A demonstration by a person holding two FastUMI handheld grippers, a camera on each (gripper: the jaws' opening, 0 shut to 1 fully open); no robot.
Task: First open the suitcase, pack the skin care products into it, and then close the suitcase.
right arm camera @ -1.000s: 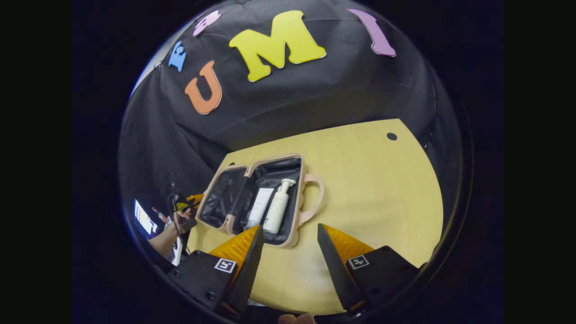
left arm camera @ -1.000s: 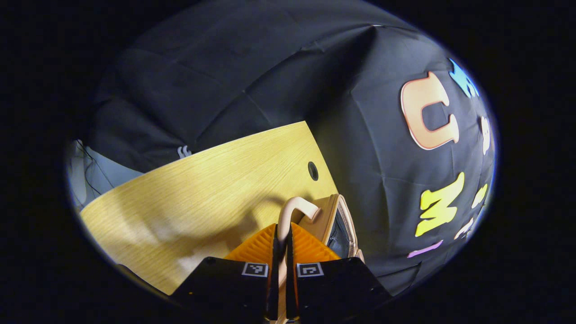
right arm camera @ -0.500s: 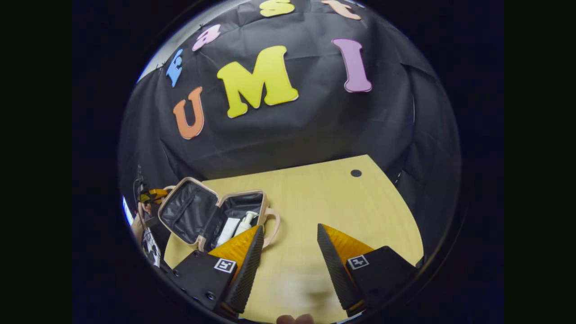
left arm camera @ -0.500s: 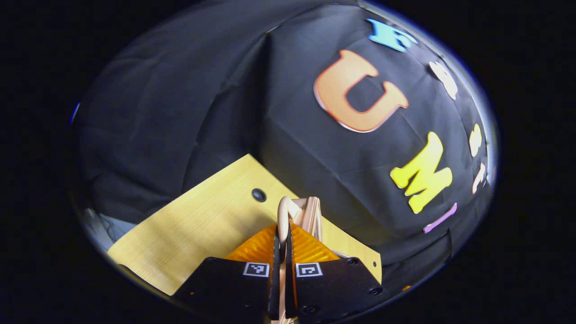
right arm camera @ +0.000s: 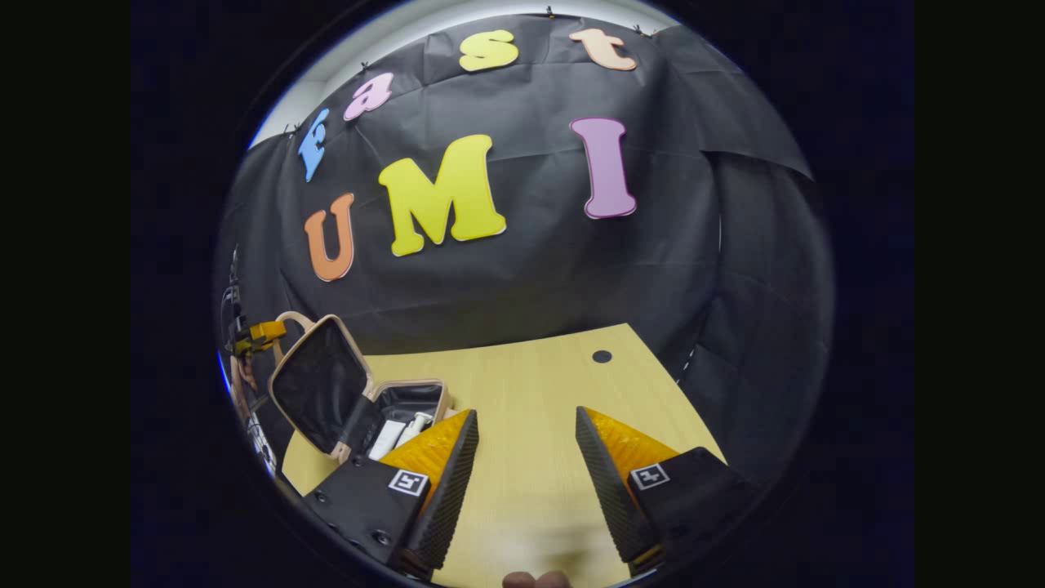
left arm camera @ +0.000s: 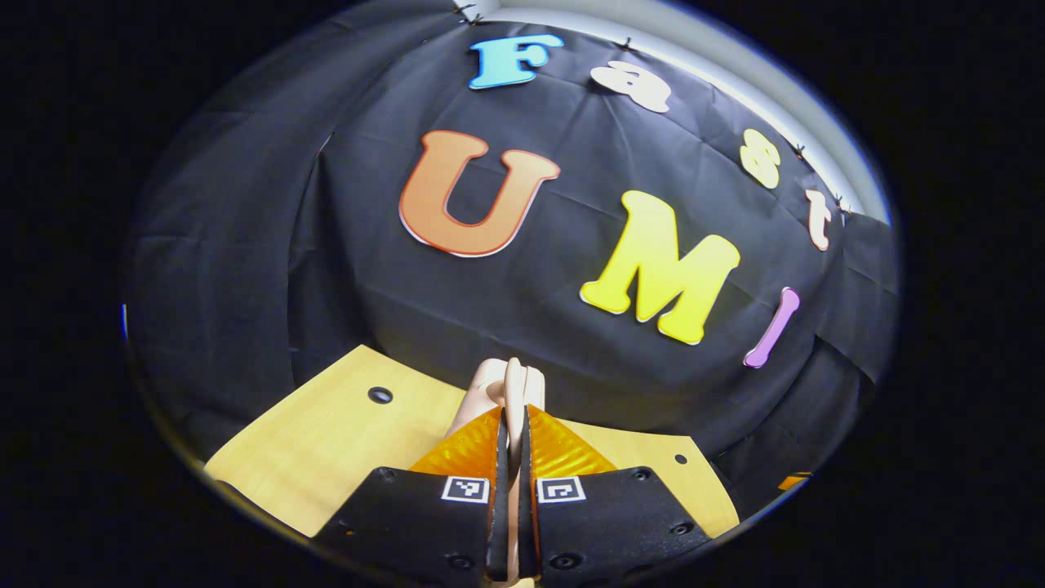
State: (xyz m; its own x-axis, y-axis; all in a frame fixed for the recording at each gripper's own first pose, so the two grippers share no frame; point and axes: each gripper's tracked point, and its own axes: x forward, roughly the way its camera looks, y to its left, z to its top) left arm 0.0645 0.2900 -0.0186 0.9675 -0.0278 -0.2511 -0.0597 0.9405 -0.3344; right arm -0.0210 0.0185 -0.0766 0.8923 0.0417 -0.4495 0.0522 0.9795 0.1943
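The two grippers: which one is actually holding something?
The left gripper: its fingers are pinched on the suitcase lid's handle. The right gripper stands open above the table, gripping nothing.

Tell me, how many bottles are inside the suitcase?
2: a flat white tube and a white pump bottle, side by side in the pink suitcase's lower half. The right gripper's finger may hide more.

Dim booth, brightly lit table [right arm camera: 531, 384], strong fisheye edge warping, sharp focus.
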